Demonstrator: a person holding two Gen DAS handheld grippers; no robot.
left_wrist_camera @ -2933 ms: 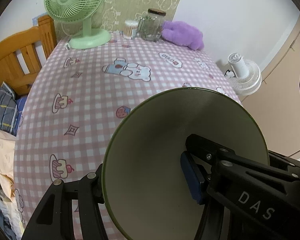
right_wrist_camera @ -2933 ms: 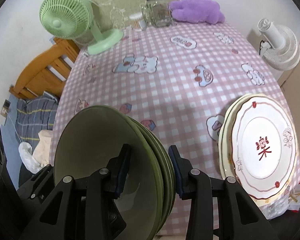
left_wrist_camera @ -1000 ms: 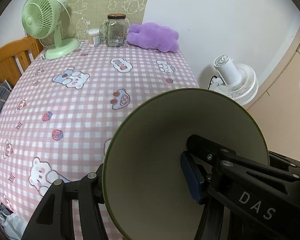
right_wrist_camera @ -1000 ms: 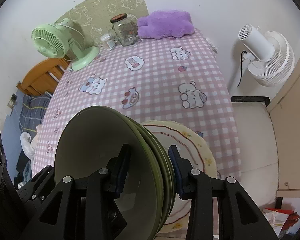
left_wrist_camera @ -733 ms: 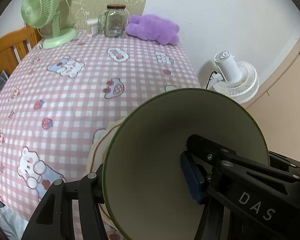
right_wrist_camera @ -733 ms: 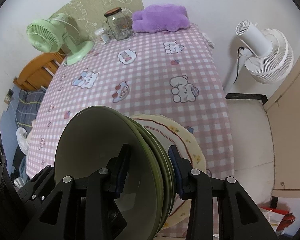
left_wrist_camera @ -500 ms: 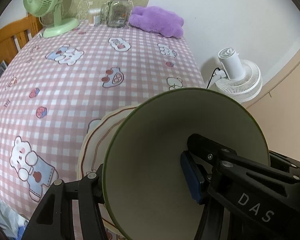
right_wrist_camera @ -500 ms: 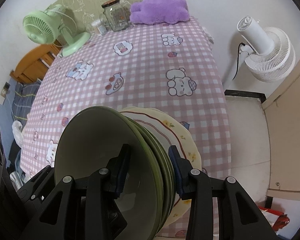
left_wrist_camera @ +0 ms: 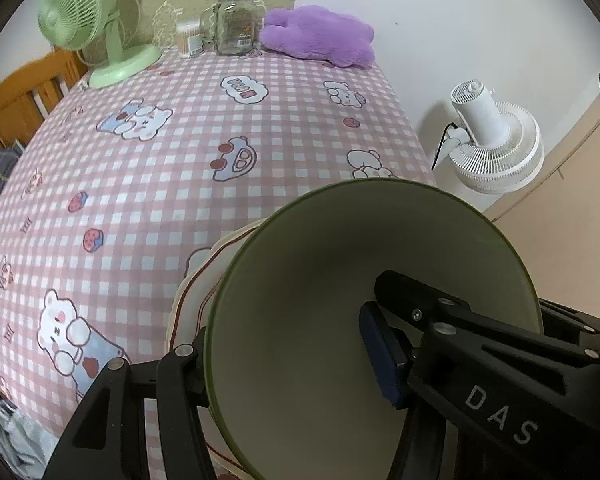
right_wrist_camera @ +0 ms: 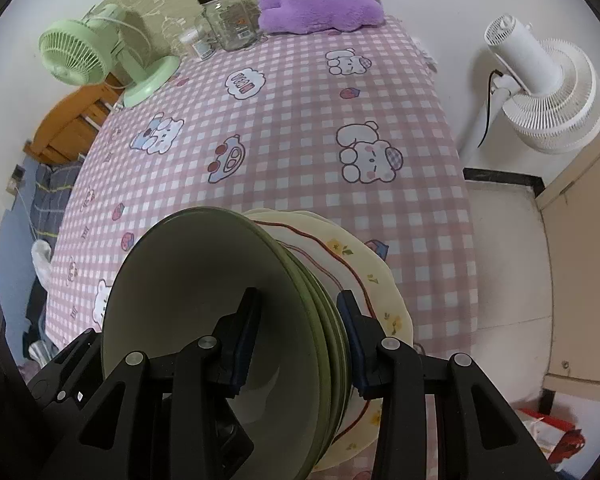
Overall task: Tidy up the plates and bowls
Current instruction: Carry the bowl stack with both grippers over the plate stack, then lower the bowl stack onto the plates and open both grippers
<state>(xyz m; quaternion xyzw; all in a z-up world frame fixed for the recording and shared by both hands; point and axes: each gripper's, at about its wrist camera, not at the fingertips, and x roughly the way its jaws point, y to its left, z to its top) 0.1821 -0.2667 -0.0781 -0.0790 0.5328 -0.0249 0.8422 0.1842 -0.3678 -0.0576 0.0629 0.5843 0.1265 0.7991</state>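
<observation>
A stack of green bowls (right_wrist_camera: pixel 204 320) is held between both grippers, tilted on its side. My right gripper (right_wrist_camera: pixel 296 340) is shut on the stack's rims, one pad inside the top bowl and one outside. My left gripper (left_wrist_camera: pixel 284 356) is shut on the wall of a green bowl (left_wrist_camera: pixel 320 320), with its blue pad inside. Below the bowls, a stack of cream plates (right_wrist_camera: pixel 364 264) with red rim lines and flower marks lies at the near right edge of the pink checked table (right_wrist_camera: pixel 300 128); its rim also shows in the left wrist view (left_wrist_camera: pixel 192 288).
At the table's far end stand a green fan (left_wrist_camera: pixel 96 28), a glass jar (left_wrist_camera: pixel 236 20), a small cotton-swab tub (left_wrist_camera: pixel 188 38) and a purple plush (left_wrist_camera: pixel 320 36). A white floor fan (right_wrist_camera: pixel 548 80) stands right of the table. A wooden bed frame (right_wrist_camera: pixel 72 120) is on the left.
Both grippers, holding the bowls, have swung from the table's left side to the right and lowered over the cream plates, which now lie right under the bowls.
</observation>
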